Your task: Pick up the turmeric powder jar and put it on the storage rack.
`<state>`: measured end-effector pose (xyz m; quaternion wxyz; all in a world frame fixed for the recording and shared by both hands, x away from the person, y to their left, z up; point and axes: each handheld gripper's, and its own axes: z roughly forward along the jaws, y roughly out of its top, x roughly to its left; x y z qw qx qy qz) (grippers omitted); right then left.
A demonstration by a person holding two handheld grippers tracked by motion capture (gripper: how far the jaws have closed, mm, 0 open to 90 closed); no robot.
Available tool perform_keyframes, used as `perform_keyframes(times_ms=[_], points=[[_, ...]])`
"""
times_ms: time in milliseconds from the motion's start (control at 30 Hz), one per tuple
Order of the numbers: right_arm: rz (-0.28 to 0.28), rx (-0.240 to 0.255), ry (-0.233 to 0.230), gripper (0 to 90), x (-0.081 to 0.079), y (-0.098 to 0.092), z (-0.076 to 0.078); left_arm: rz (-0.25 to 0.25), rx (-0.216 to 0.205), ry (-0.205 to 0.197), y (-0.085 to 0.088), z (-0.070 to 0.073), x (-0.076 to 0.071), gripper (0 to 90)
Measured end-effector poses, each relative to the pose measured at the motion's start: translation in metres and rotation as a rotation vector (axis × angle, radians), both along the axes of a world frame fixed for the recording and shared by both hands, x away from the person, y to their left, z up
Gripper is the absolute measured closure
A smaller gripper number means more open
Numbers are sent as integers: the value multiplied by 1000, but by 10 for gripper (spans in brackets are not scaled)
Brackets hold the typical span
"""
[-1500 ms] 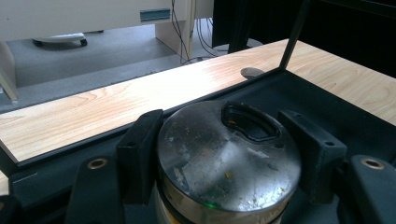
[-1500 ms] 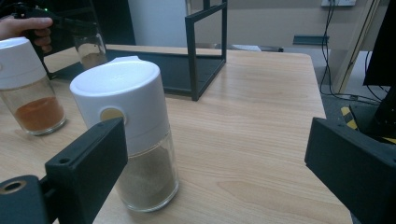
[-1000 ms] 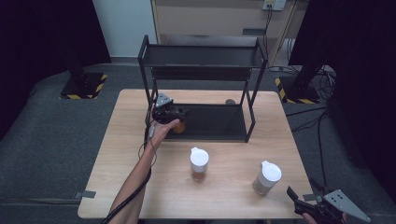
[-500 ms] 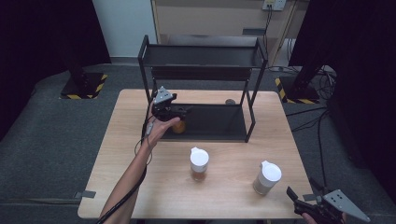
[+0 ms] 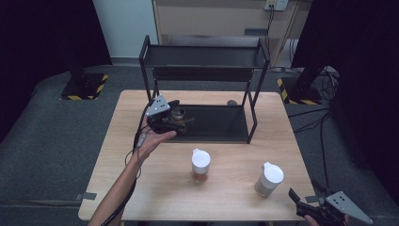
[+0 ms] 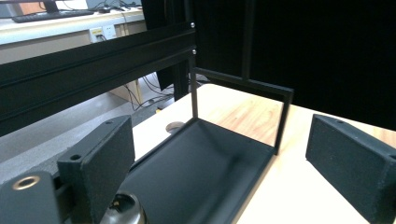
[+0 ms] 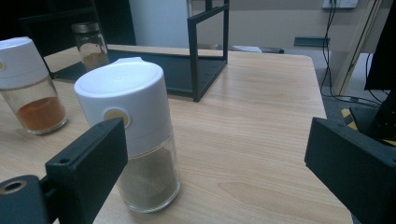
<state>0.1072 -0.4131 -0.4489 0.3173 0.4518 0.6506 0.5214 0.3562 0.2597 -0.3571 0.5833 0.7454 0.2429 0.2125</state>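
Wood table w/ black rack, 2 white-capped jars.

Small glass jar with a dull metal lid, upright on the left end of the rack's black bottom tray. Clear sides, with a little amber-brown powder at the bottom. Seen from the right tool view, standing straight at the tray's near corner. Lid top just visible in the left tool view.

It looked like a lab: dark curtains and striped stand bases beyond the left claw, cables past the table.
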Motion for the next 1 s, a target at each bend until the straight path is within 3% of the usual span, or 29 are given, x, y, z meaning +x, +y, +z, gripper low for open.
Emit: perform_keyframes(times_ms=[600,1000], points=[[7,-4,17,62,2,0,1,-9,-19,-25,38,-15,-67,66],[-1,1,51,64,6,-1,2,13,-63,-18,58,-42,-109,65]])
